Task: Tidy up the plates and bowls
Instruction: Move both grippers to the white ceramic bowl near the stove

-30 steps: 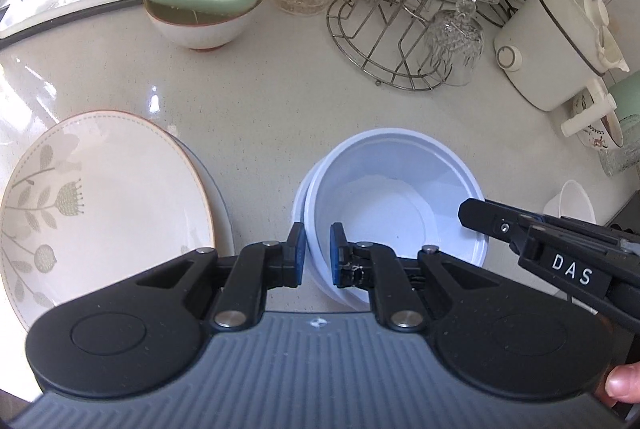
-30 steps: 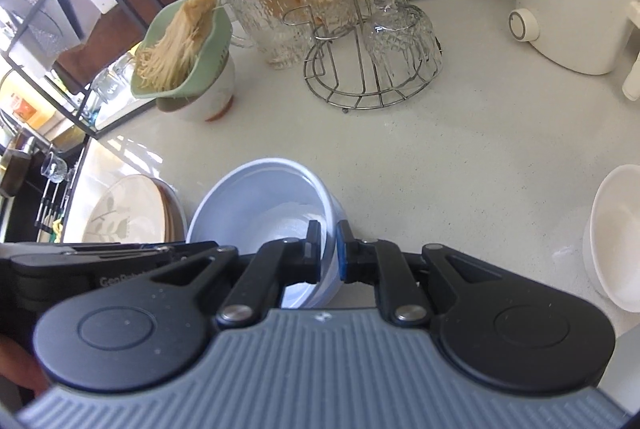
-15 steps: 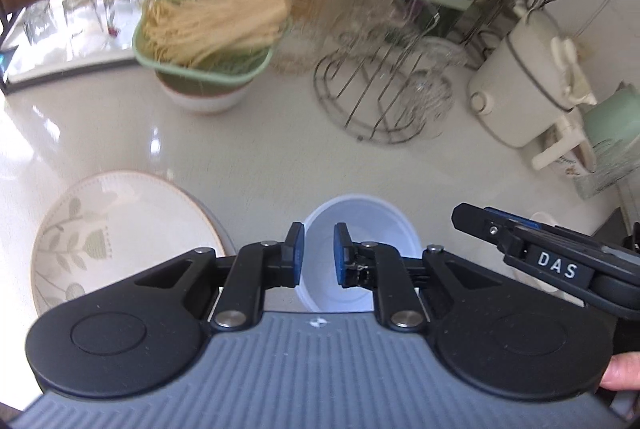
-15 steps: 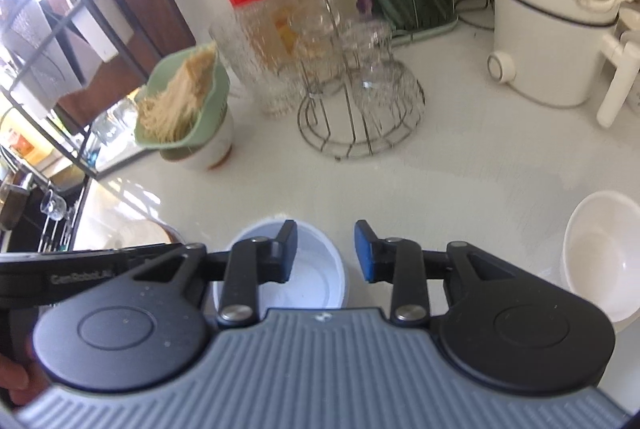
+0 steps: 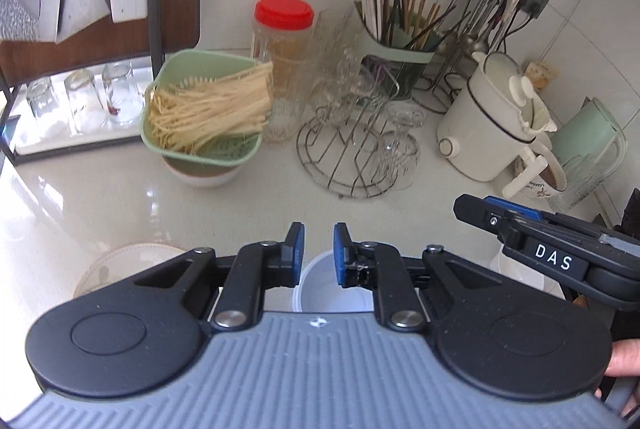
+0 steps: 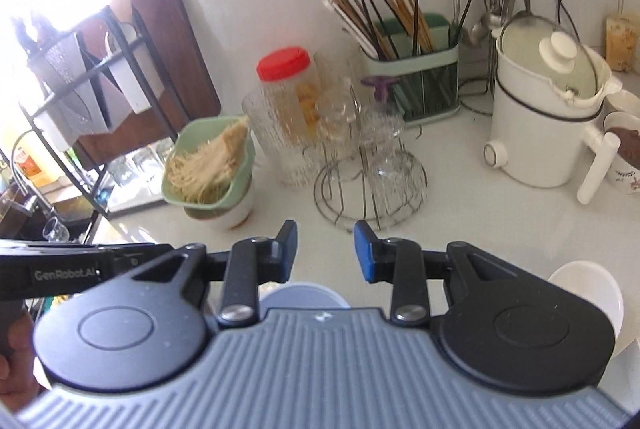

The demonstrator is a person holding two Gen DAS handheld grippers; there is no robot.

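A white bowl (image 5: 332,289) nested in another stands on the counter just under my left gripper (image 5: 318,253), whose pads stand a little apart with nothing between them. The same bowl (image 6: 304,295) shows below my right gripper (image 6: 326,249), which is open wider and also empty. A floral plate (image 5: 120,265) lies left of the bowl, half hidden by the gripper body. A small white bowl (image 6: 592,293) sits at the right. Further back, a green strainer of noodles (image 5: 204,109) rests on a white bowl (image 5: 200,177). In the left wrist view one of the right gripper's fingers (image 5: 480,209) reaches in from the right.
A wire rack with glasses (image 5: 352,149), a red-lidded jar (image 5: 284,41), a chopstick holder (image 5: 396,45) and a white cooker (image 5: 492,121) crowd the back of the counter (image 5: 100,197). A black shelf with glasses (image 5: 80,97) stands at far left. A mug (image 6: 624,153) stands far right.
Both grippers let go of the white bowl's rim and rose away from it. The right jaws opened clearly, the left only slightly. The bowl stays on the counter.
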